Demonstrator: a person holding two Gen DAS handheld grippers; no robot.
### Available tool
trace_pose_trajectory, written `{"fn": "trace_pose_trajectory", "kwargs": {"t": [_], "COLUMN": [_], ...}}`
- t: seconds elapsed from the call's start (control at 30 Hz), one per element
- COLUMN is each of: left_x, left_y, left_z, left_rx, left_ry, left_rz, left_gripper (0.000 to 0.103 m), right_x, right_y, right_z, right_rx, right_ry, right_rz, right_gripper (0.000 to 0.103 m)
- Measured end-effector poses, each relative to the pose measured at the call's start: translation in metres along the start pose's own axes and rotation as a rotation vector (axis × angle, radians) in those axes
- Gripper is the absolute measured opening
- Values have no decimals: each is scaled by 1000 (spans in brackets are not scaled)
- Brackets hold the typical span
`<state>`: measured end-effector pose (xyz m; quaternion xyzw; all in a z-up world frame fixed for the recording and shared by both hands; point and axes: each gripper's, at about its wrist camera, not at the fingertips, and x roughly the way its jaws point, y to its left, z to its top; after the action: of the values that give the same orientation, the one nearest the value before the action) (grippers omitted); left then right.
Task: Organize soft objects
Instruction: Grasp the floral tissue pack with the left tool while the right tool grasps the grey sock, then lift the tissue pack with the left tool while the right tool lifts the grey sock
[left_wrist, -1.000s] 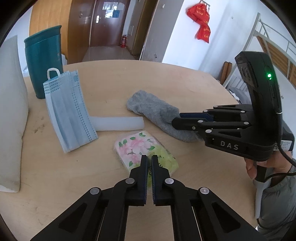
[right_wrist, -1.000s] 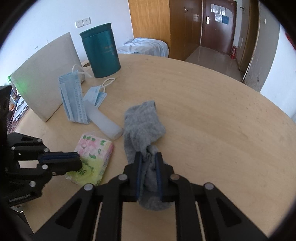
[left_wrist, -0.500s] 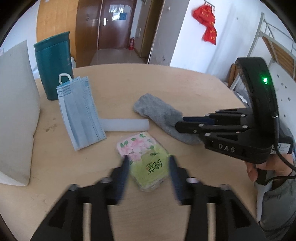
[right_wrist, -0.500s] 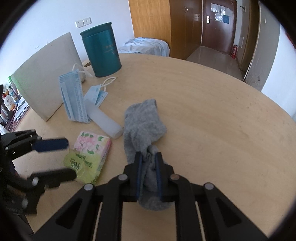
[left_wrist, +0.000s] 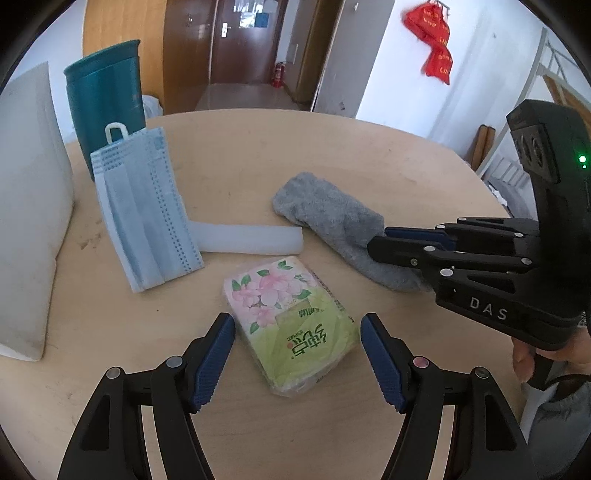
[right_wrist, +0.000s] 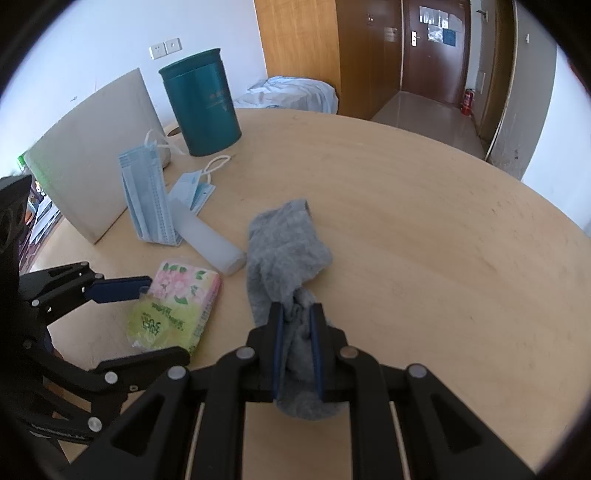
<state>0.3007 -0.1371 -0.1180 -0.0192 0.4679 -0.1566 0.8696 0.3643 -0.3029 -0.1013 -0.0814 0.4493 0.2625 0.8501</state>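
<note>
1. Fingers (left_wrist: 216, 354) of the left gripper (left_wrist: 297, 358) have just swung wide apart; a second ago they were pressed tight together
2. Now the tissue pack (left_wrist: 291, 325) lies on the table (left_wrist: 369, 155) between those spread fingers, and they do not touch it yet
3. That looks like the left gripper getting ready to pick the pack up next, so that step has not started
4. Over on the other side, the right gripper (right_wrist: 297, 343) has not budged; it is squeezed shut on one end of the grey sock (right_wrist: 284, 251), and the rest of the sock lies flat on the table
5. The tissue pack is small and squishy, in shiny clear wrap, with pink flowers on one half and bright green on the other
6. It sits close to the white tube (left_wrist: 247, 240), with the blue face masks (left_wrist: 144, 214) just past it and the sock off to its right
7. The sock is fuzzy and floppy, bunched up where it is pinched
8. A tall green can (right_wrist: 201, 107) stands farther back, well apart from the soft things
</note>
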Motion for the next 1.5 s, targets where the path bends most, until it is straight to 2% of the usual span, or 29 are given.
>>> {"fn": "trace_pose_trajectory", "kwargs": {"t": [0.2, 0.27, 0.3, 0.33, 0.37, 0.5, 0.63, 0.77, 0.9, 1.0, 1.3, 1.37, 1.43, 1.5], "left_x": [3, 4, 3, 3, 2, 0, -6, -16, -32, -41, -62, -66, -69, -72], "left_y": [-5, -6, -5, -3, 0, 3, 1, 3, 8, 11, 19, 23, 25, 29], "left_z": [1, 1, 1, 1, 0, -1, -6, -9, -8, -7, -11, -12, -14, -16], "left_rx": [0, 6, 2, -3, -4, 16, 50, 52, 58, 53, 27, 17, 7, -2], "left_ry": [-7, -12, -14, -18, -17, -16, -36, -53, -87, -100, -137, -141, -147, -152], "left_rz": [25, 36, 33, 33, 43, 49, 66, 26, 32, 30, 40, 37, 38, 33], "left_gripper": [71, 64, 58, 40, 30, 23, 9, 6, 5, 5, 5, 5, 5, 5], "right_x": [-3, -4, -4, -5, -5, -6, -8, -10, -13, -18, -27, -24, -17, -11], "right_y": [-3, -4, -5, -6, -5, -5, -6, -6, -4, -1, 12, 14, 16, 18], "right_z": [0, 0, 0, -1, -1, -1, -1, -1, 0, -2, 0, 2, 4, 3], "right_rx": [11, 17, 20, 21, 21, 17, 22, 23, 21, 17, -33, -66, -96, -120], "right_ry": [-6, -10, -13, -14, -14, -18, -26, -35, -46, -51, -73, -73, -54, -48], "right_rz": [1, 3, 5, 5, 4, 10, 10, 12, 15, 18, -6, -32, -76, -88], "right_gripper": [17, 17, 17, 17, 17, 17, 17, 17, 17, 9, 10, 21, 56, 60]}}
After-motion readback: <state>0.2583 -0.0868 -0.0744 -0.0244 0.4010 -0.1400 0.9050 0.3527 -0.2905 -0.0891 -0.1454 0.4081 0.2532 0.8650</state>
